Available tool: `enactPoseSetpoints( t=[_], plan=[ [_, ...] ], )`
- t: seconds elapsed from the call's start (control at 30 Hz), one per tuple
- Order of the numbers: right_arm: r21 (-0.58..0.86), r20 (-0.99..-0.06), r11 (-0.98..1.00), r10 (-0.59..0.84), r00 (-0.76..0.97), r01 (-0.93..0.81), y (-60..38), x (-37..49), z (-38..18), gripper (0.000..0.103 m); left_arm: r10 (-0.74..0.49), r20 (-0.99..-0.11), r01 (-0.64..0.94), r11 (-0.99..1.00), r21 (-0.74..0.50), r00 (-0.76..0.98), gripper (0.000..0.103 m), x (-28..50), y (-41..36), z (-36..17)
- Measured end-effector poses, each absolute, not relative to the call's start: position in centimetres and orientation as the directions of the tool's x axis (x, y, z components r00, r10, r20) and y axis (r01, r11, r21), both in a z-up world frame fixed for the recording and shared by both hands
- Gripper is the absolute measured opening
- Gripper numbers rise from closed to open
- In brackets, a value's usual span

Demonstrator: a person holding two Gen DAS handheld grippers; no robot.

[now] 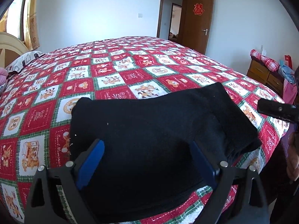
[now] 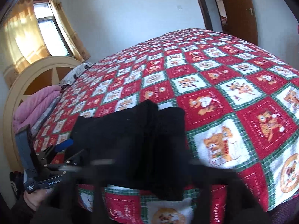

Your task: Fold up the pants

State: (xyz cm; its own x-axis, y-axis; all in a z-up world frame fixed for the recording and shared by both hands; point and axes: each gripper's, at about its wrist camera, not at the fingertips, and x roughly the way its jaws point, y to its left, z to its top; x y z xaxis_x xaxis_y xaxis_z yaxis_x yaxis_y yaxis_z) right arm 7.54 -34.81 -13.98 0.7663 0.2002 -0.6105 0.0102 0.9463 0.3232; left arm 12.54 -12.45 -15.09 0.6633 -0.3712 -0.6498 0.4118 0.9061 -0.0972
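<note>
The black pants (image 1: 158, 123) lie folded into a compact stack near the front edge of the bed; they also show in the right wrist view (image 2: 130, 140). My left gripper (image 1: 147, 149) is open, its blue-padded fingers (image 1: 91, 160) spread just above the near part of the stack, holding nothing. My right gripper shows in the left wrist view as a black finger (image 1: 276, 109) off the stack's right end. In the right wrist view its own fingers are a dark blur at the bottom, so their state is unclear. The left gripper (image 2: 61, 149) shows at the stack's left end there.
A red, white and green patchwork quilt (image 1: 130, 71) covers the bed. A pillow (image 1: 26, 59), pink bedding (image 2: 35, 108) and a headboard (image 2: 37, 78) are at the left. A wooden dresser (image 1: 265, 72) with clothes stands right of the bed. An open door (image 1: 198, 20) is beyond.
</note>
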Motion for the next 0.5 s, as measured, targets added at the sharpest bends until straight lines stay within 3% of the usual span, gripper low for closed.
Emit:
enactPoseSetpoints(
  t=[0.2,0.37,0.5],
  plan=[
    [0.312,-0.628,0.95,0.203,0.752,0.004,-34.1,7.6,-14.8,0.08,-0.371,-0.651,0.398,0.91,-0.115,0.662,0.095,12.6,-12.0,-15.2],
    [0.295,-0.657,0.955,0.214,0.723,-0.015,-33.2,8.2,-16.1,0.054,-0.375,-0.653,0.391,0.911,-0.129,0.658,0.095,12.7,-11.8,-15.5],
    [0.274,-0.669,0.961,0.225,0.708,-0.047,-32.1,8.7,-17.0,0.049,-0.376,-0.655,0.389,0.912,-0.134,0.656,0.095,12.7,-11.8,-15.6]
  ],
)
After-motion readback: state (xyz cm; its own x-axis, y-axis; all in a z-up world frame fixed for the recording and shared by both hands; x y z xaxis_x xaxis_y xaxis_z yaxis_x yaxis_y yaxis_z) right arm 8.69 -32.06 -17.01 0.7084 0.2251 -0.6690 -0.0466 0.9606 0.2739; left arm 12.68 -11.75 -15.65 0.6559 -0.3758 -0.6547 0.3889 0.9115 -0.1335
